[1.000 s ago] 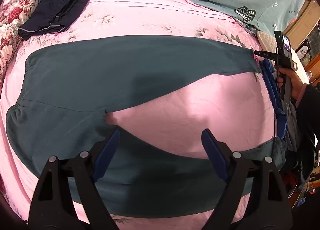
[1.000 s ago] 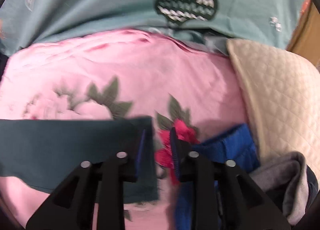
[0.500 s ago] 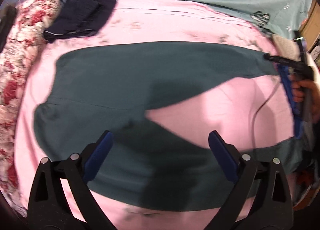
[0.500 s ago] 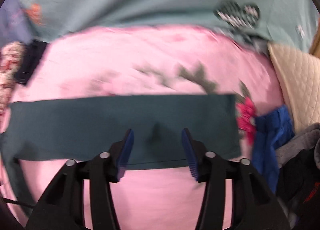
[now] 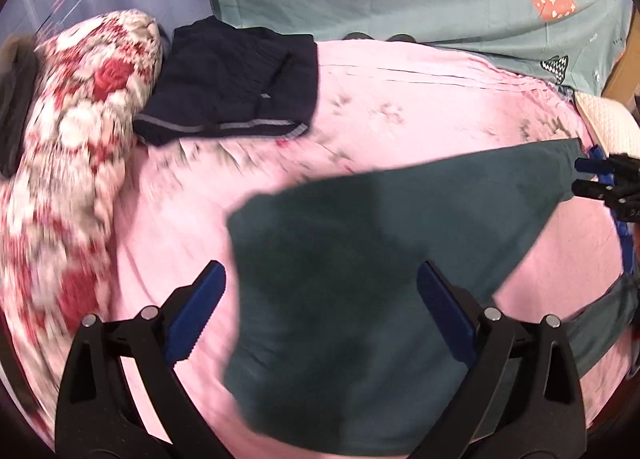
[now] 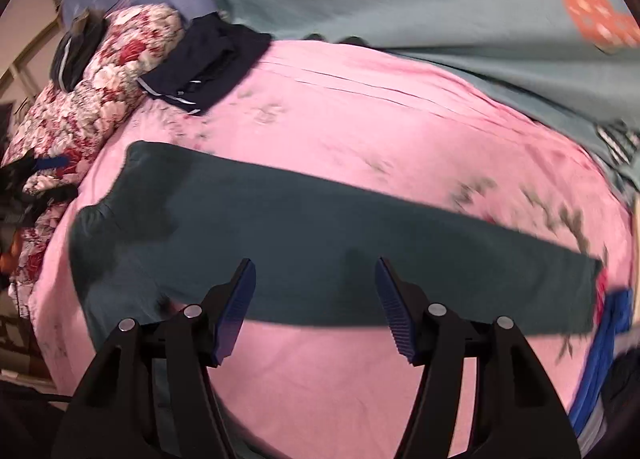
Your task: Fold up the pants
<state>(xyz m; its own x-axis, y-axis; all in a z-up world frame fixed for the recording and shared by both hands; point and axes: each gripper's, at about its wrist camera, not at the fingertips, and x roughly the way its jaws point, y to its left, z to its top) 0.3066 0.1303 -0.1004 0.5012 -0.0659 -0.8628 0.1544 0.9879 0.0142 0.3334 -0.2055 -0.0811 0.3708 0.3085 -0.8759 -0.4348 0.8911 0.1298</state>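
While the dark green pants point(image 6: 328, 243) lie spread flat on the pink bedsheet point(image 6: 360, 107), legs apart and ready for folding, the left tongs point(image 5: 320, 323) hover wide open and empty; the right tongs point(image 6: 314, 309), also empty, are opening above one leg.

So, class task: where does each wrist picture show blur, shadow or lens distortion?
Left wrist view: floral pillow smeared by motion, a dark shadow on the green pants, bed edges bowed by the fisheye. Right wrist view: pink sheet print streaked, right side blurriest.
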